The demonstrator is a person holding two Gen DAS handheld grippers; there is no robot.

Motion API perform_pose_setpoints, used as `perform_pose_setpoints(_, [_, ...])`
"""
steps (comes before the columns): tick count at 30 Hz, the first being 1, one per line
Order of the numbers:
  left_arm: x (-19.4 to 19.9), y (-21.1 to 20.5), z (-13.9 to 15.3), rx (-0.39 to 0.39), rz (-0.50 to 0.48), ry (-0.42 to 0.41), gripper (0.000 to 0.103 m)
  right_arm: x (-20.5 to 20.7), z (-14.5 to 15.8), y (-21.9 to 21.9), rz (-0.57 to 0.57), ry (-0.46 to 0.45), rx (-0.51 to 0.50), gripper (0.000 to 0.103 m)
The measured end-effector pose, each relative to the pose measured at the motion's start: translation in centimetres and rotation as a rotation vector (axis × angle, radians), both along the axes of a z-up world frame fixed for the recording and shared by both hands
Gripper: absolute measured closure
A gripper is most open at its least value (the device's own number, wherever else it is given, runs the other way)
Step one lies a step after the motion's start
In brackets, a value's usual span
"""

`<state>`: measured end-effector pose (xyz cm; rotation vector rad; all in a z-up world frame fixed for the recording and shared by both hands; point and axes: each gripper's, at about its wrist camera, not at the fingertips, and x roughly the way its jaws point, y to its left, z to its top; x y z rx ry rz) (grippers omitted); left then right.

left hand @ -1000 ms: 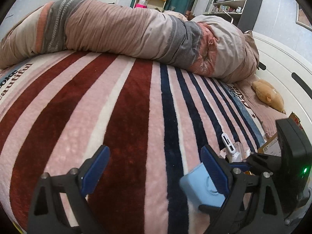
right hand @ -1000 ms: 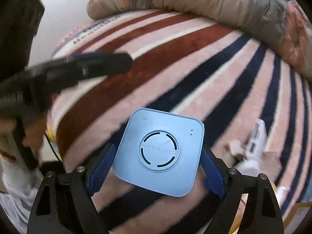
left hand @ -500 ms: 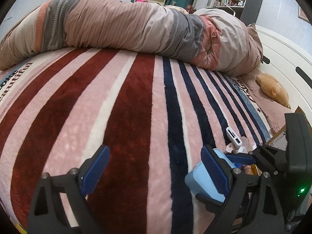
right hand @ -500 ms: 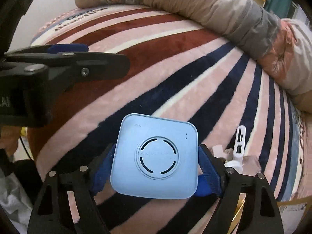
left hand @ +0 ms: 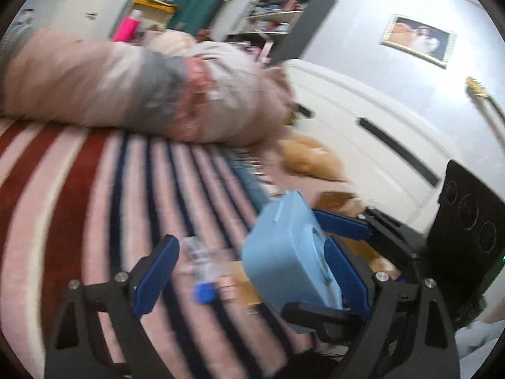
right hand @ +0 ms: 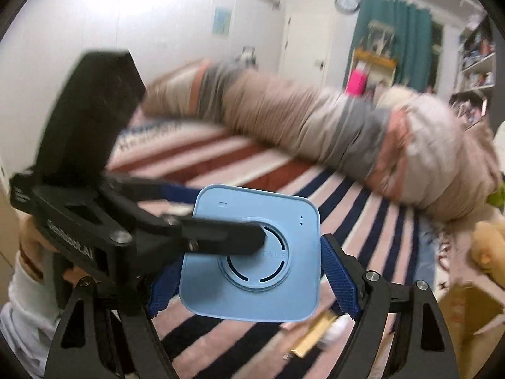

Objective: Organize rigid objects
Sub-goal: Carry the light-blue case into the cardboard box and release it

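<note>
Blue box (right hand: 252, 252) carried above the striped blanket (left hand: 79, 189)

The right gripper (right hand: 249, 268) pinches the box by its side edges, face toward the camera, likely to keep it level on the way to the carton (right hand: 467, 309). The left gripper (left hand: 249, 271) crosses in front with fingers spread and nothing between them, one fingertip (right hand: 221, 237) over the box's face, whether touching is unclear. Small clutter (left hand: 202, 268) lies below.

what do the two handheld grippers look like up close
Both the left gripper and the right gripper have black angular frames with silver screws and blue ribbed finger pads. White lettering marks the left one's side, and a white sleeve shows behind it.
</note>
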<state>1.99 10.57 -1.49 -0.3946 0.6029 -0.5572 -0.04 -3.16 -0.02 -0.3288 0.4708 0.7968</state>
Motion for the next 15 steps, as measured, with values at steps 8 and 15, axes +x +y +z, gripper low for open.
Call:
perform_pose_setpoints(8, [1.1, -9.2, 4.9, -0.011, -0.204, -0.023, 0.066, -1.6, 3.2, -8.7, -0.084, -0.088, 0.119, 0.023])
perform_pose_setpoints(15, [2.7, -20.0, 6.9, 0.191, -0.304, -0.055, 0.074, -0.9, 2.7, -17.0, -0.223, -0.090, 0.148, 0.023])
